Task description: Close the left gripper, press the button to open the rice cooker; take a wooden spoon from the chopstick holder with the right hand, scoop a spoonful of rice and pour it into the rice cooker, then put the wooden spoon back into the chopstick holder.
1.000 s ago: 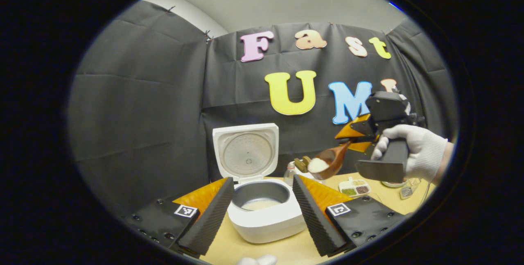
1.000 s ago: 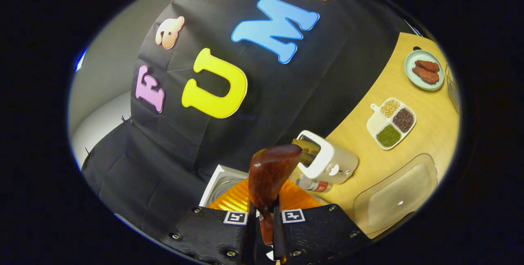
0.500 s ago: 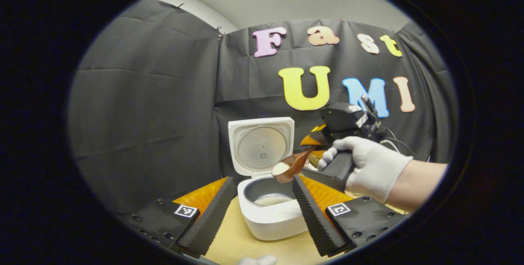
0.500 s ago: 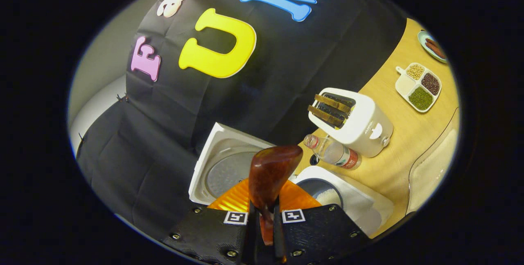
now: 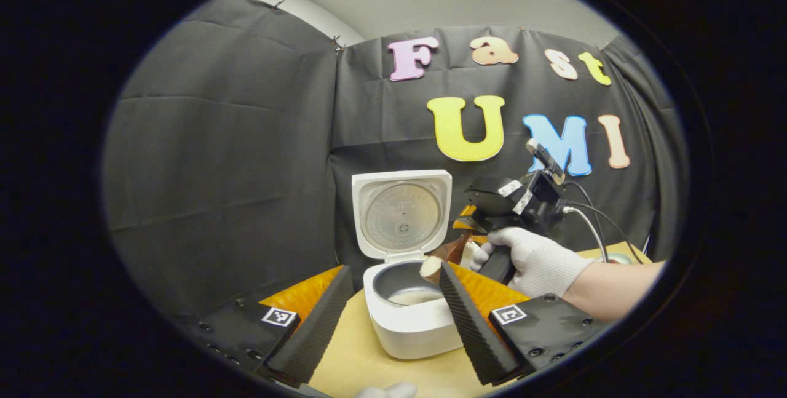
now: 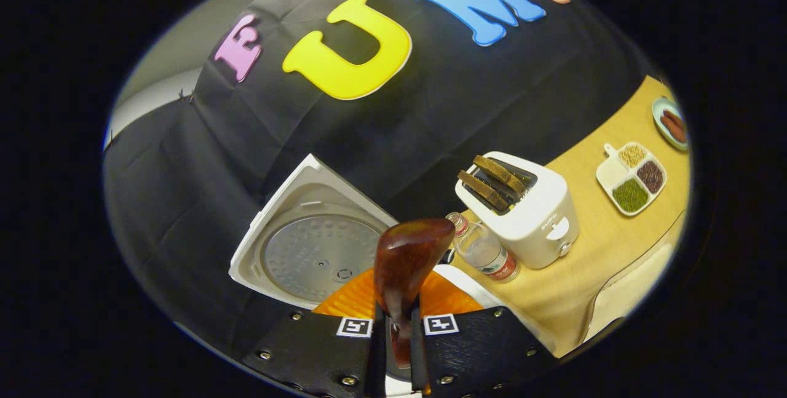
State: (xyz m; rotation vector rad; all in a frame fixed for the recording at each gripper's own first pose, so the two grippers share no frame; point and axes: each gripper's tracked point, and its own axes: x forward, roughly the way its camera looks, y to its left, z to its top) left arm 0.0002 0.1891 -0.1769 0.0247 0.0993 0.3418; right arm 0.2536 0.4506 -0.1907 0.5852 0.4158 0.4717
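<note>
Over open rice cooker (image 5: 411,324): glossy brown wooden spoon (image 6: 406,262), rice-laden, gripped by right tongs (image 6: 396,349).

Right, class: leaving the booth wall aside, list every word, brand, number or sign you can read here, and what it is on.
On the toaster: a small grey mark on its front, too small to read.
On the bottle: a red label, too blurred to read.
On the left gripper and right gripper: black-and-white square markers, patterns, no words.
No quotable text.

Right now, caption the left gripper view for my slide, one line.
Right gripper tips a wooden spoon of rice over the open rice cooker, framed by the open left gripper.
</note>
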